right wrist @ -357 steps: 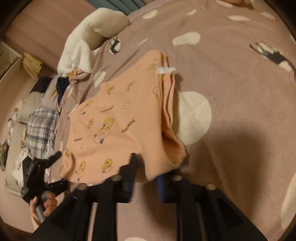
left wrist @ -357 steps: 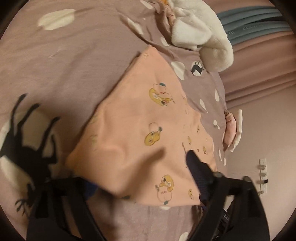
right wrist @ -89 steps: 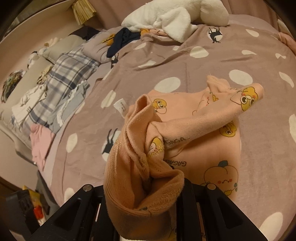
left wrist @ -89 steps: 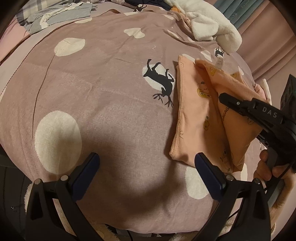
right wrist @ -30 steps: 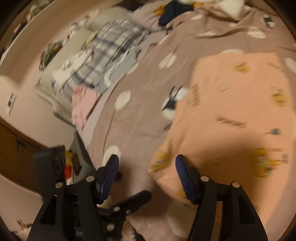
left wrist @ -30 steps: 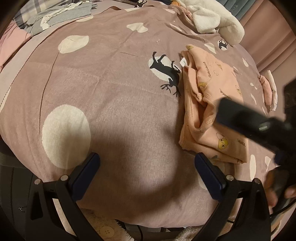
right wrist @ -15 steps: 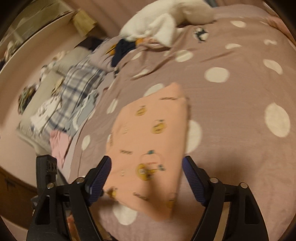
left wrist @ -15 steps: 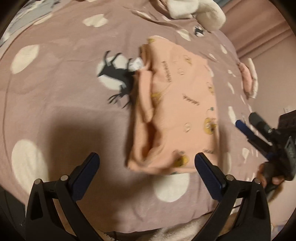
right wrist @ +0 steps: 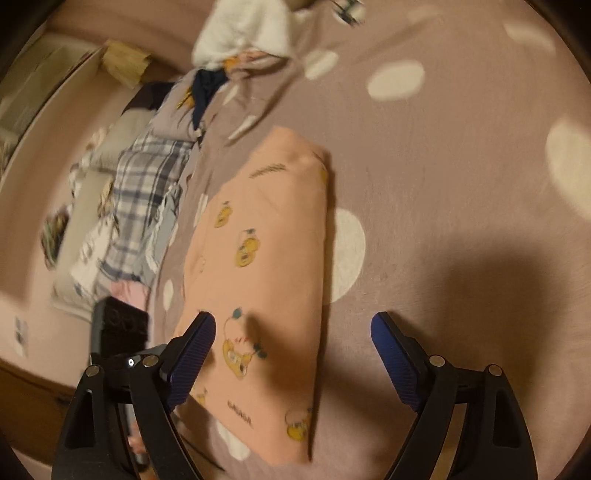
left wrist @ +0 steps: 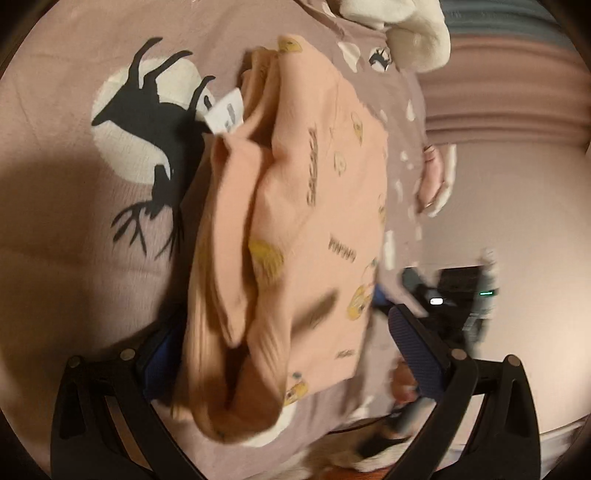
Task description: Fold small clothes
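Note:
A peach garment (left wrist: 295,206) with yellow cartoon prints lies folded on the mauve spotted bedspread (left wrist: 66,236); its white label (left wrist: 225,114) sticks out at the far left edge. My left gripper (left wrist: 284,350) is open, its fingers straddling the garment's near, bunched end. In the right wrist view the same garment (right wrist: 266,258) lies as a long folded rectangle. My right gripper (right wrist: 291,354) is open and empty, just above the garment's near end.
A black deer print (left wrist: 147,122) lies left of the garment. White fluffy fabric (left wrist: 406,29) sits at the far end. Plaid and other clothes (right wrist: 144,206) are piled along the bed's left side. A small pink item (left wrist: 436,173) lies by the bed's right edge.
Both grippers have moved in close over the folded garment. The left gripper's fingers now straddle its near end; the right gripper has dropped nearer to it. The garment lies in place.

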Available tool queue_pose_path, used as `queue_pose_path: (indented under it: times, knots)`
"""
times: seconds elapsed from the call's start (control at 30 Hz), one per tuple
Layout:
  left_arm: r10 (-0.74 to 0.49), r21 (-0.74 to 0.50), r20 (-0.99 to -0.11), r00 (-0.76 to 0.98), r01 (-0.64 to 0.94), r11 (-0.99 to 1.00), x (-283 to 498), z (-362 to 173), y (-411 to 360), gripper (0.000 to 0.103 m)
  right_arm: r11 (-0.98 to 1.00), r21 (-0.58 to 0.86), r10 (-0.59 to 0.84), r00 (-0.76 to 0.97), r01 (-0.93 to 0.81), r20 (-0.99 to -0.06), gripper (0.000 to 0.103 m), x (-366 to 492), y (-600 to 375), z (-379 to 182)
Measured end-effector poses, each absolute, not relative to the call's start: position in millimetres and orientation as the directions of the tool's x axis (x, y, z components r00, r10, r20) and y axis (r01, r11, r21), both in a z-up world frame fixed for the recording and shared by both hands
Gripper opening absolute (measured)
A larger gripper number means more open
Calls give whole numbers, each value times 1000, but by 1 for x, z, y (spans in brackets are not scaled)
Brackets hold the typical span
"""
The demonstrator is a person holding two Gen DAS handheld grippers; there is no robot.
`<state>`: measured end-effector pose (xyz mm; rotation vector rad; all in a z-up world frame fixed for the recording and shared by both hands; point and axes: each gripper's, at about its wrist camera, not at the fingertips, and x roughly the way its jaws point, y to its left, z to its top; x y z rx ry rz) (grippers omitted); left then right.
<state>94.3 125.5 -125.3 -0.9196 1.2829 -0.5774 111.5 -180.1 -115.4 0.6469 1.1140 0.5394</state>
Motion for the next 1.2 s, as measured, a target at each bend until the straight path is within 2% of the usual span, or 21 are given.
queue_pose_path:
  times: [0.07,0.13,0.3,0.47,0.6,0.7,0.73,0.77,0.87,0.93,0.97,1.0,1.03,1.07,1.2]
  knots:
    - [-833,-859,-512,209,-133,495,98,-128,128,103,643,765,728,346,-44,-592,94,117,-183,-126]
    - [-852,-874,-486,195,-130,469,102,-129,128,103,605,795,751,362,-42,-553,95,120,-185,-126]
    - [-849,-884,-467,247,-133,447,112,-125,124,103,641,758,743,345,-119,-574,102,125,-167,-121]
    - [-813,-849,-517,267,-36,528,125,-115,99,103,681,717,708,384,-151,-592,102,133,-158,-120]
    - [-804,-838,-520,288,11,546,129,-113,91,101,697,699,696,389,-162,-604,102,139,-156,-121]
    - [-780,-799,-569,260,52,599,128,-112,90,89,720,673,676,392,-170,-624,101,137,-154,-120]
    - [-766,-786,-585,266,44,616,127,-113,92,78,728,665,668,393,-167,-632,101,137,-152,-119]
    - [-754,-777,-598,271,35,629,127,-115,92,66,743,649,652,396,-163,-647,99,137,-150,-118]
    - [-745,-775,-604,284,6,632,127,-122,99,50,770,611,626,396,-183,-672,87,140,-140,-116]
    - [-743,-776,-603,290,4,631,126,-125,101,47,768,611,634,371,-193,-679,78,144,-130,-117]
    - [-734,-766,-611,296,14,643,124,-124,101,42,779,596,622,369,-197,-691,72,144,-124,-117]
    - [-711,-741,-633,305,26,671,123,-122,96,36,795,572,602,375,-201,-705,57,144,-121,-117]
    - [-700,-729,-644,308,29,683,123,-121,93,31,806,555,589,380,-205,-713,51,144,-118,-116]
    - [-683,-713,-659,313,30,701,123,-120,89,28,800,562,596,377,-208,-709,39,143,-117,-117]
    - [-655,-683,-681,328,39,729,120,-111,87,23,795,567,602,387,-215,-699,32,139,-123,-113]
